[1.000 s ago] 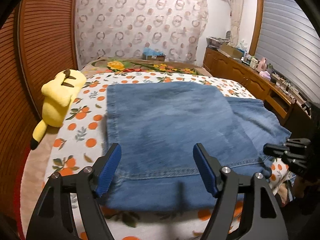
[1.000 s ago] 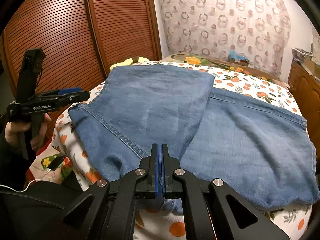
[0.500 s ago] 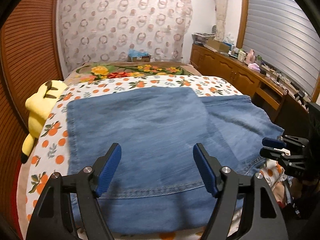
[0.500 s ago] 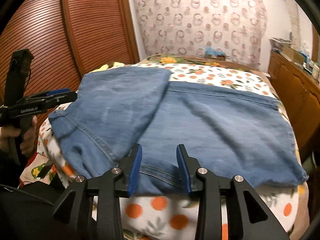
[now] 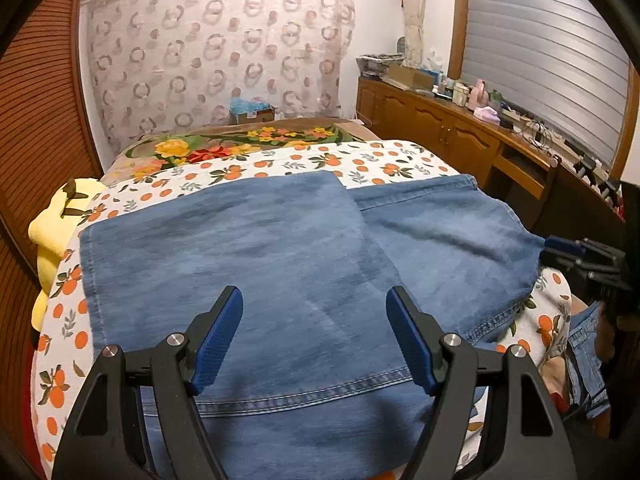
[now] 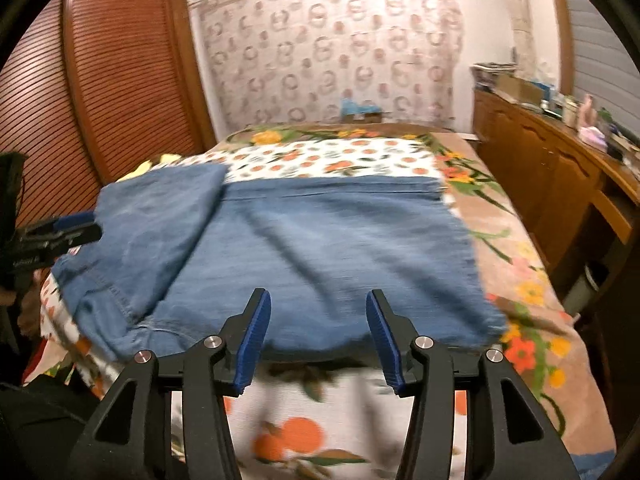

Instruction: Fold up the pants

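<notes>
The near end of the jeans runs under my left claw and off the bottom edge, so I can't see its hem. From my right claw the jeans and bed sheet are smeared with blur, stitching unreadable. The yellow plush toy is half hidden behind the bed's edge, and items on the surface are too small to name.

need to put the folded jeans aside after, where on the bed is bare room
Bare sheet lies beyond the jeans, up to the flowered blanket at the head of the bed. More room runs along the blanket between the jeans and the cabinets. The yellow plush toy crowds the wardrobe side.
</notes>
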`<action>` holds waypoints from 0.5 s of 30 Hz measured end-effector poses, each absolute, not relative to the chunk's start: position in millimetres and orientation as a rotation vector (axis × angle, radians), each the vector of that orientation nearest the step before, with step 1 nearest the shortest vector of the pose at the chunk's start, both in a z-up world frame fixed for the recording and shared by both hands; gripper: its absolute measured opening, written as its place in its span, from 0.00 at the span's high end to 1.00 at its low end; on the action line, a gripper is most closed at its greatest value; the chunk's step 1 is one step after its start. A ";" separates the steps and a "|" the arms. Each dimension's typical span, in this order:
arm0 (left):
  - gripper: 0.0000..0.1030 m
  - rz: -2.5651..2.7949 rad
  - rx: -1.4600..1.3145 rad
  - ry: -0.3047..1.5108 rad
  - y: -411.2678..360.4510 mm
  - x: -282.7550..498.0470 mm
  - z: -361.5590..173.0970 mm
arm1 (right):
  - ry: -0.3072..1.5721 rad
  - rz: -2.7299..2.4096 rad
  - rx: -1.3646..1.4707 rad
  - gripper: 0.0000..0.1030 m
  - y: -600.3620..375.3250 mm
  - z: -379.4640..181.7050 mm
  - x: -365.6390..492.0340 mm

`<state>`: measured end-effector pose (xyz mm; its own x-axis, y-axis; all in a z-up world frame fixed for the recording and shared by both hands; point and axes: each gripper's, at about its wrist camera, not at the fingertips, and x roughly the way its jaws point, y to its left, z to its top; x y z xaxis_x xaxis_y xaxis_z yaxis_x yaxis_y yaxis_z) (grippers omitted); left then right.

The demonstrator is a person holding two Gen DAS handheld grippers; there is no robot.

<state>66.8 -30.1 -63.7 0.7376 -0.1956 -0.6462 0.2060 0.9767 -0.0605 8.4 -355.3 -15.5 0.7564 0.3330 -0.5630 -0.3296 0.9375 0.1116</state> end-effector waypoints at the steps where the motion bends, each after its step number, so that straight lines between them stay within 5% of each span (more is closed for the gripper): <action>1: 0.27 -0.224 0.018 0.711 -32.5 67.9 -63.9 | 0.613 0.348 0.010 0.50 -360.1 -14.9 7.3; 15: 0.27 -0.255 0.044 0.775 -56.5 76.2 -84.1 | 0.637 0.214 0.043 0.49 -394.7 -23.8 7.2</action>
<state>76.2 -56.5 -84.1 0.6854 -0.2117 -0.6967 0.2442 0.9682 -0.0539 7.2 -394.7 -23.8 0.7826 0.2113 -0.5855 -0.1849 0.9771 0.1056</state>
